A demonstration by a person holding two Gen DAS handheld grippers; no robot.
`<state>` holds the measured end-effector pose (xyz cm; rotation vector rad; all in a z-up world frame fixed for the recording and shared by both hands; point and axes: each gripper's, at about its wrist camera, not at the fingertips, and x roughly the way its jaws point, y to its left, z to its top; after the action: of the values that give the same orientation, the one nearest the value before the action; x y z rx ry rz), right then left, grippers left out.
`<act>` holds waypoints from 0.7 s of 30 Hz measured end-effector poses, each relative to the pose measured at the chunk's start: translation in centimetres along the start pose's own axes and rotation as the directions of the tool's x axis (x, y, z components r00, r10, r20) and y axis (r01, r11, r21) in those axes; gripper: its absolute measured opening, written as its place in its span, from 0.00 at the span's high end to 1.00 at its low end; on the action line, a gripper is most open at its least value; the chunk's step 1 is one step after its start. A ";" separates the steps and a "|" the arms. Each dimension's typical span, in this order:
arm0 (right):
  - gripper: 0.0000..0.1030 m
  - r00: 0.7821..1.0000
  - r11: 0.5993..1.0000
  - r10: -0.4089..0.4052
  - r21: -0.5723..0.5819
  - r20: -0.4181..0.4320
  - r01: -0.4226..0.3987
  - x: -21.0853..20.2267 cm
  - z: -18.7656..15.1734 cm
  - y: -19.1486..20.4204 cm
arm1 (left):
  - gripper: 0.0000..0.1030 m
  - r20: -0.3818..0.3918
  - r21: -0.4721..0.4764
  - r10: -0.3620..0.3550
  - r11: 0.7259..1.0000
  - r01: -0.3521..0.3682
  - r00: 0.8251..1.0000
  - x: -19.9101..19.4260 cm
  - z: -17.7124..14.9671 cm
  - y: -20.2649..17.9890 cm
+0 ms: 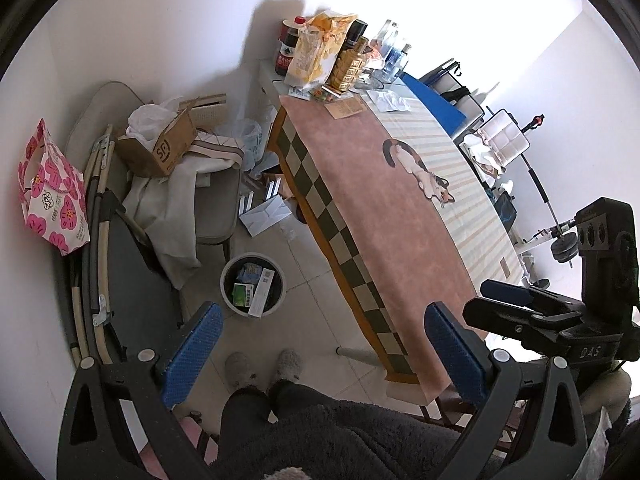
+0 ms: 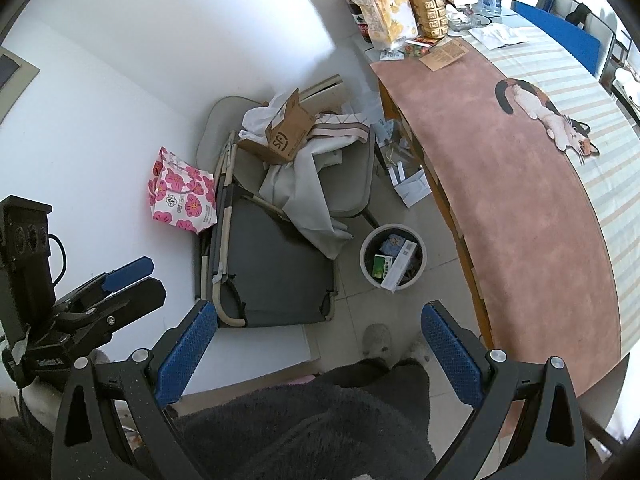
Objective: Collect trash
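A round white trash bin stands on the tiled floor beside the table; it holds several small boxes and packets, and it also shows in the right wrist view. My left gripper is open and empty, held high above the floor near the table's edge. My right gripper is open and empty, also held high. Each gripper shows in the other's view: the right one and the left one. A brown paper piece and white crumpled paper lie at the table's far end.
A long table has a pink cloth with a cat print. Bottles and a snack bag crowd its far end. A chair piled with cloth and a cardboard box, a folded cot and a pink flowered bag stand by the wall. My slippered feet are below.
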<state>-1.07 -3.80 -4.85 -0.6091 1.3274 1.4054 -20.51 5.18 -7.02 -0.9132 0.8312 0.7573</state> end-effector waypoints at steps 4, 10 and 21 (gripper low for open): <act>0.00 1.000 1.000 0.001 0.004 -0.004 -0.001 0.0 -0.1 0.0 | 0.00 -0.010 0.000 -0.001 1.000 0.001 1.000 0.1 -0.2 -0.3; 0.00 1.000 1.000 -0.002 0.014 -0.008 0.002 0.1 -0.3 -0.4 | 0.00 -0.019 -0.003 -0.008 1.000 0.008 1.000 0.7 -0.1 -0.9; 0.00 1.000 1.000 -0.004 0.023 -0.004 0.004 -0.3 -0.4 -0.8 | 0.00 -0.018 -0.006 -0.018 1.000 0.018 1.000 0.6 0.0 -1.2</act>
<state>-0.39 -4.42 -5.03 -0.5991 1.3428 1.3849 -19.19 4.84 -7.06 -0.9322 0.8361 0.7373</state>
